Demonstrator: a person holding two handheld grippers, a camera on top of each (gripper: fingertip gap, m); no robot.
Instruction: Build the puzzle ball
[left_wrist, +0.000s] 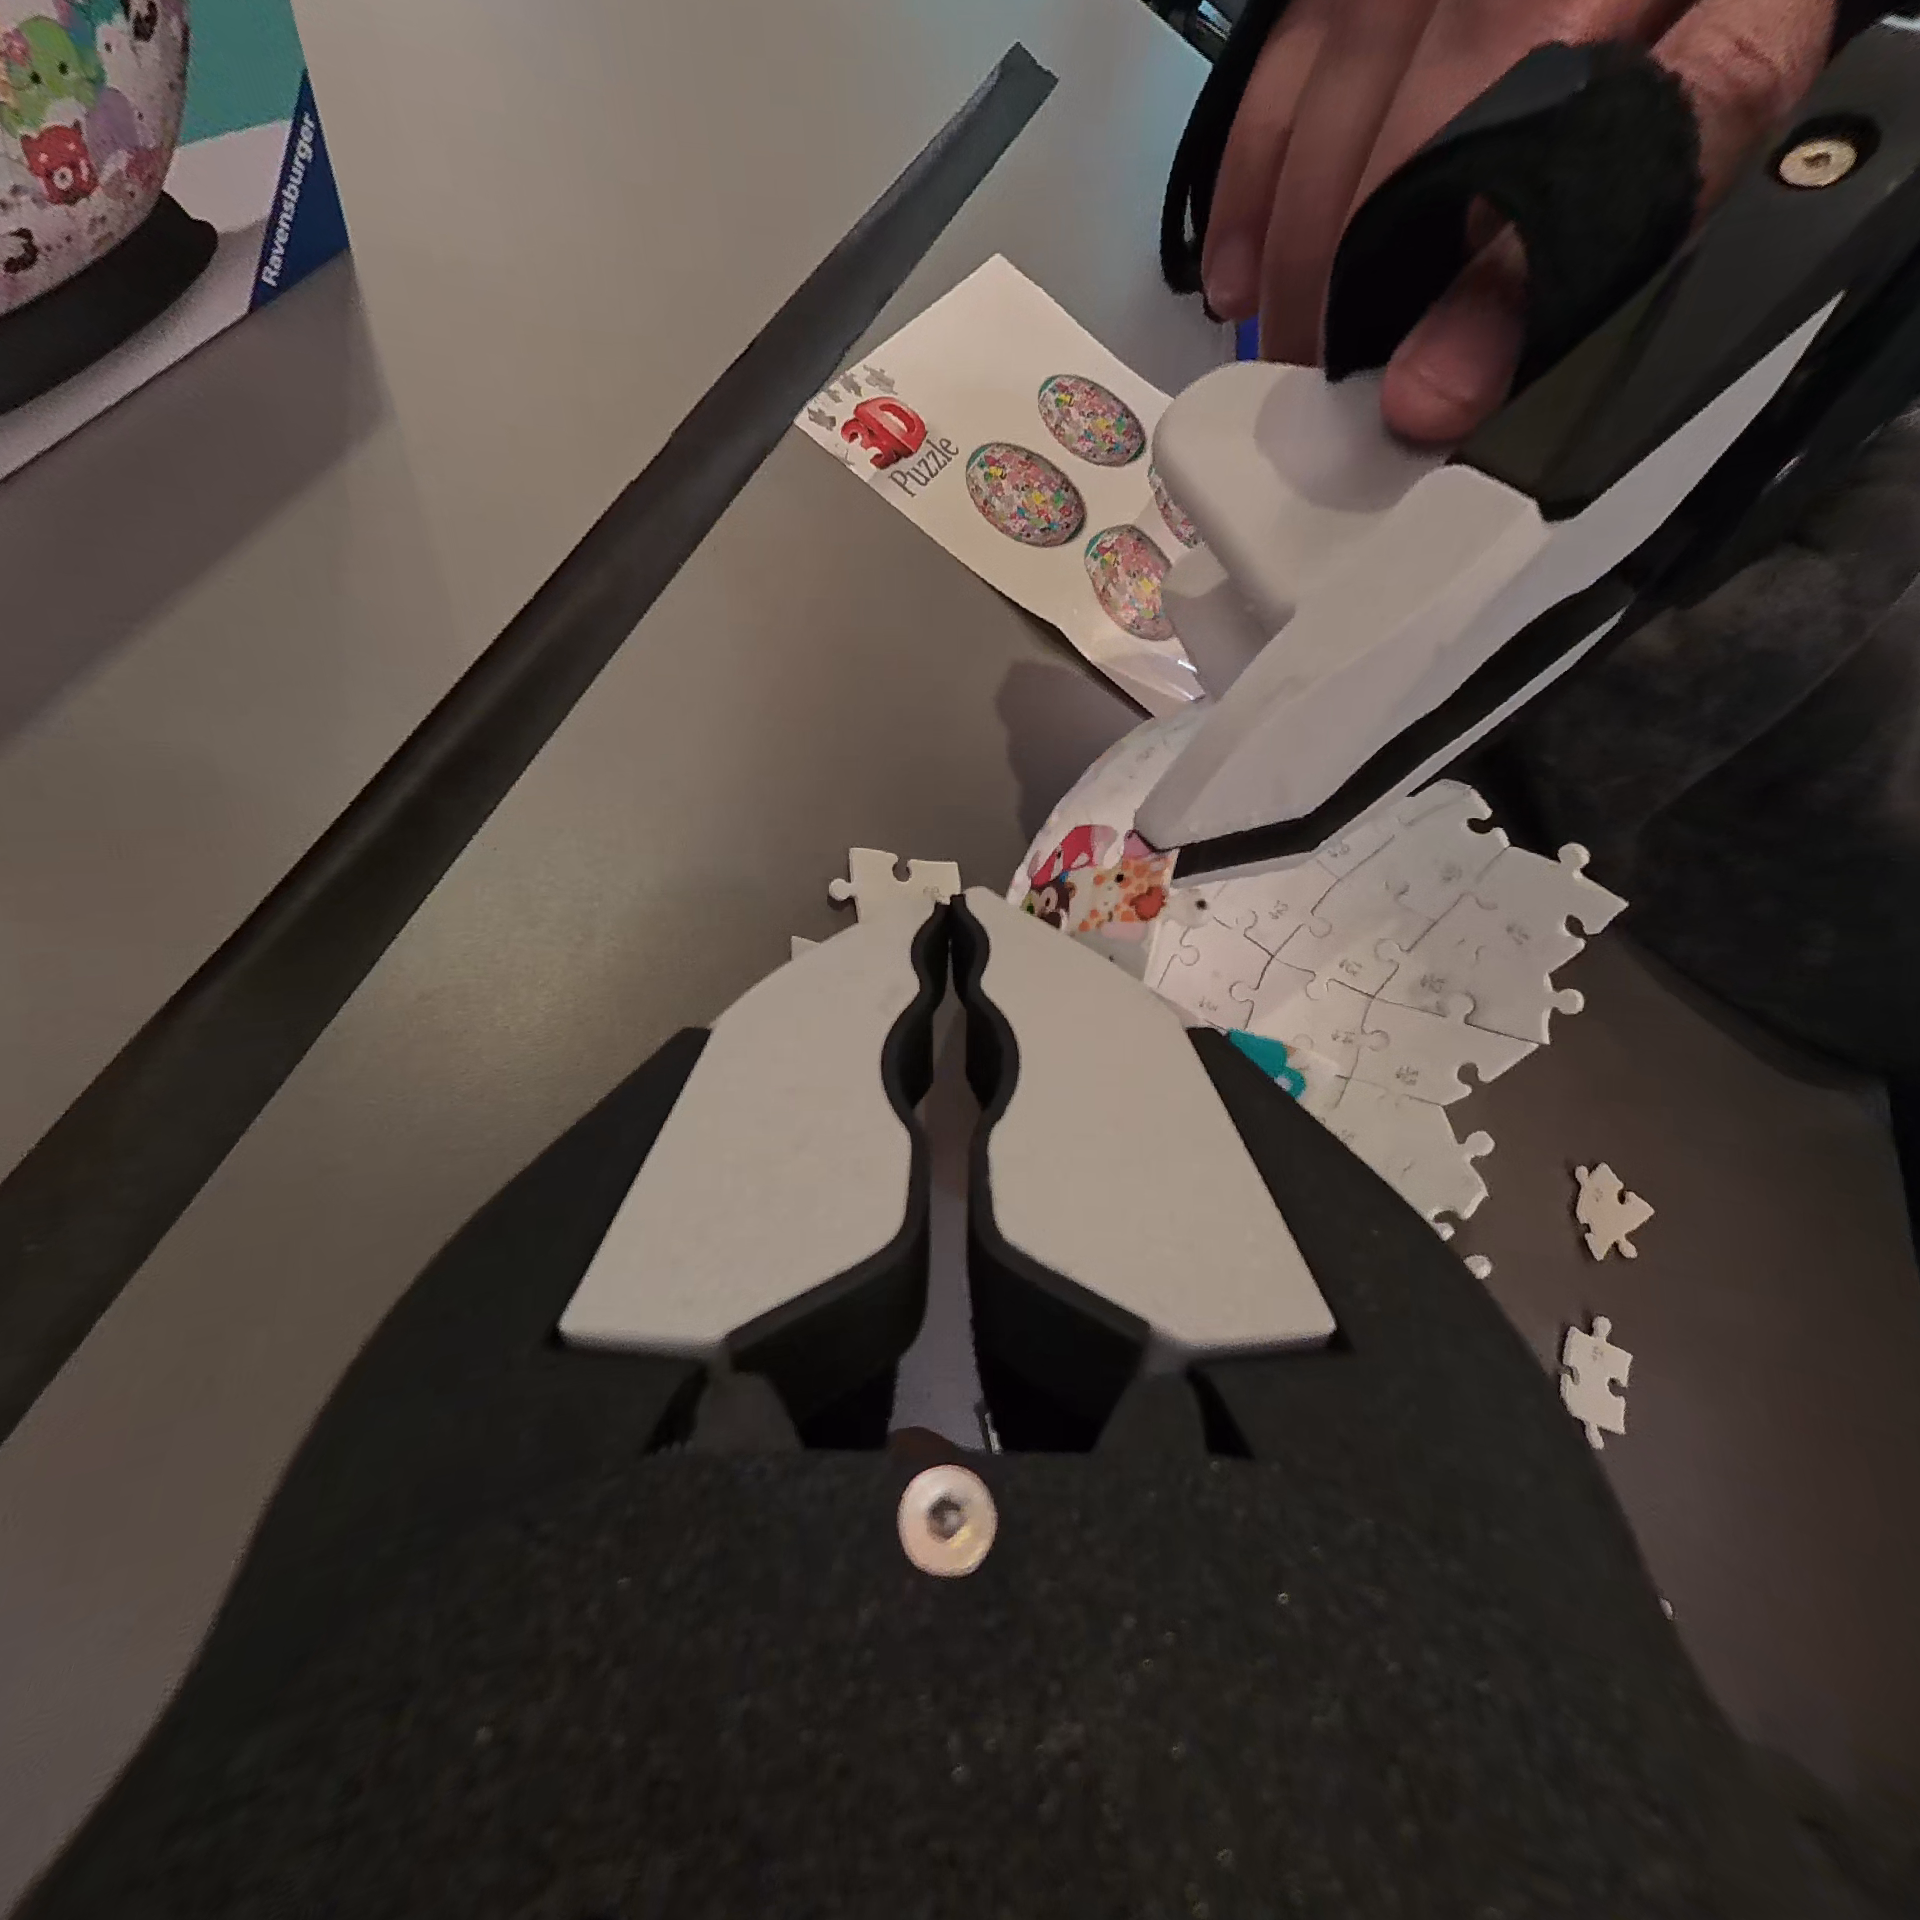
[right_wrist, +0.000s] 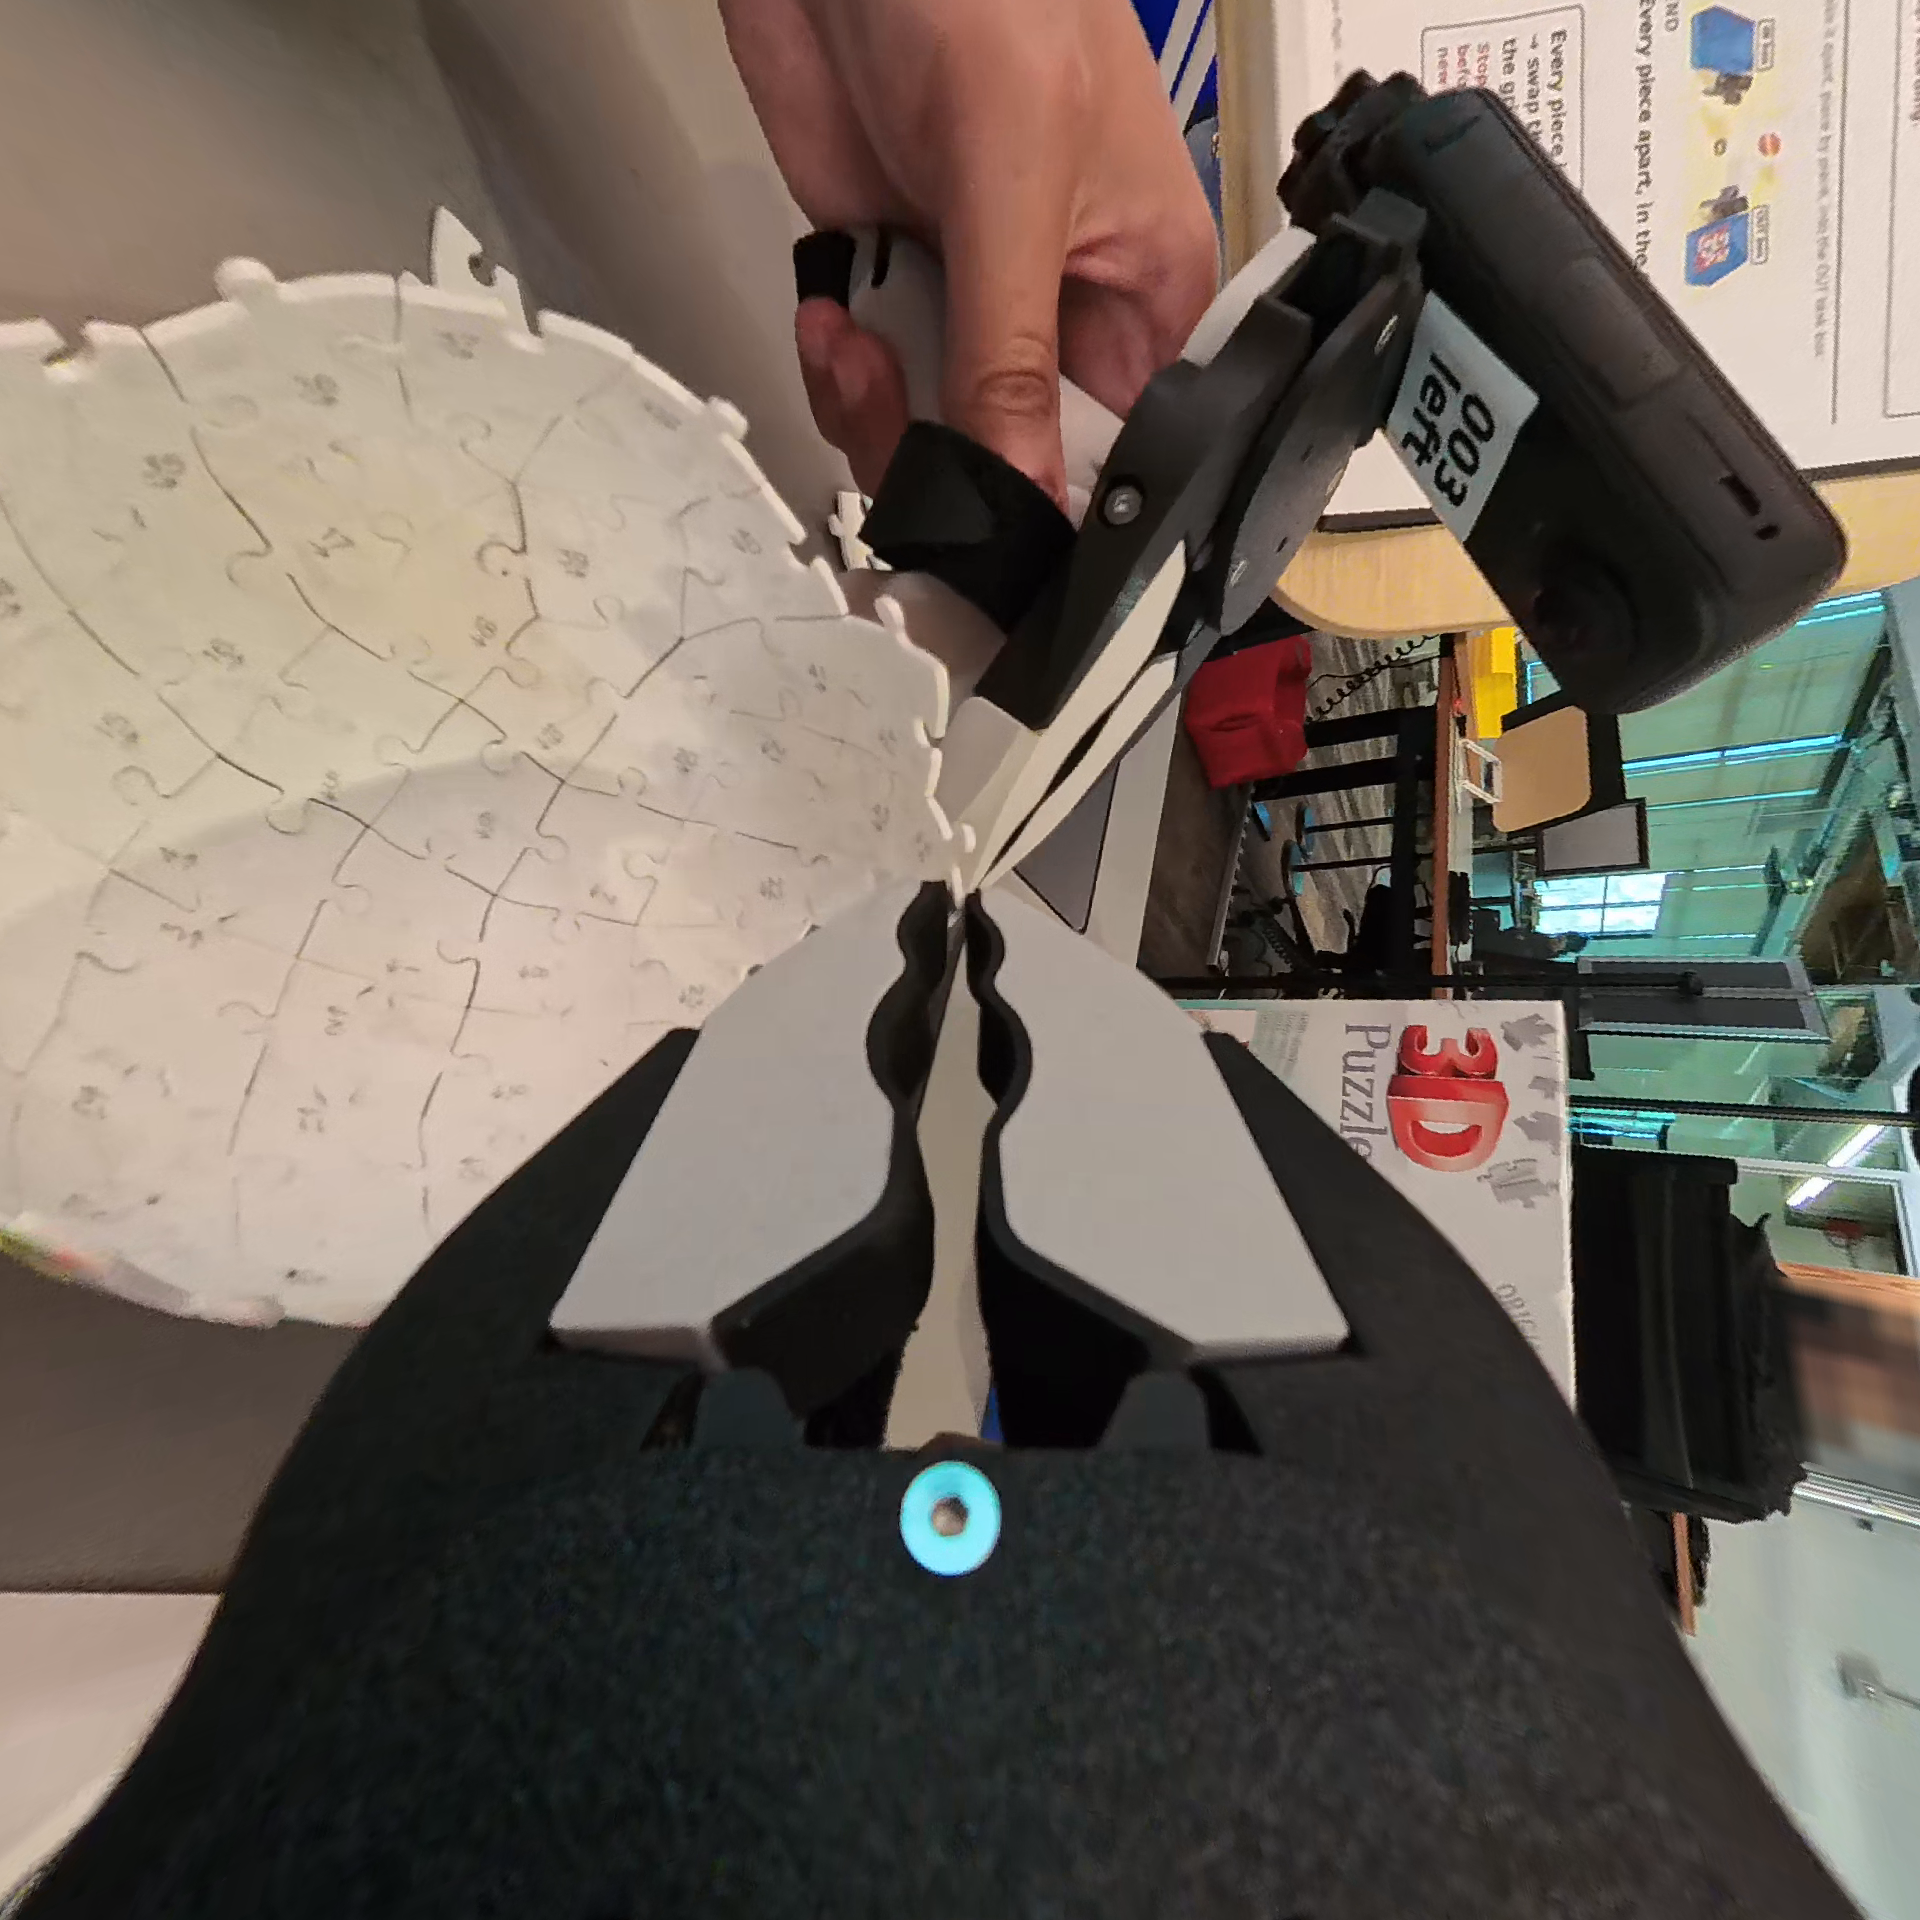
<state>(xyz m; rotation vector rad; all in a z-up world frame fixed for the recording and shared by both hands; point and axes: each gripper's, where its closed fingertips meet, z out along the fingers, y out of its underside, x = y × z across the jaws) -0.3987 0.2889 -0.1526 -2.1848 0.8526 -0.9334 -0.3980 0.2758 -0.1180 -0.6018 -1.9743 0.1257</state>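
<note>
The half-built puzzle ball (right_wrist: 416, 727) is a white bowl-shaped shell of joined pieces, with its inner side facing the right wrist camera. In the left wrist view the ball (left_wrist: 1371, 935) shows its white inside and a colourful outer patch. My right gripper (right_wrist: 956, 914) is shut on the shell's rim and also shows in the left wrist view (left_wrist: 1174, 850). My left gripper (left_wrist: 951, 914) is shut on a loose white puzzle piece (left_wrist: 894, 878) just beside that rim. In the right wrist view the left gripper's (right_wrist: 977, 868) tips almost touch the right gripper's.
The puzzle box (left_wrist: 156, 208) stands at the far left and shows again in the right wrist view (right_wrist: 1455, 1143). A printed leaflet (left_wrist: 987, 447) lies behind the ball. Loose pieces (left_wrist: 1610, 1210) lie on the grey table at the right. A dark strip (left_wrist: 520, 623) crosses the table. My left and right fingertips are right by each other.
</note>
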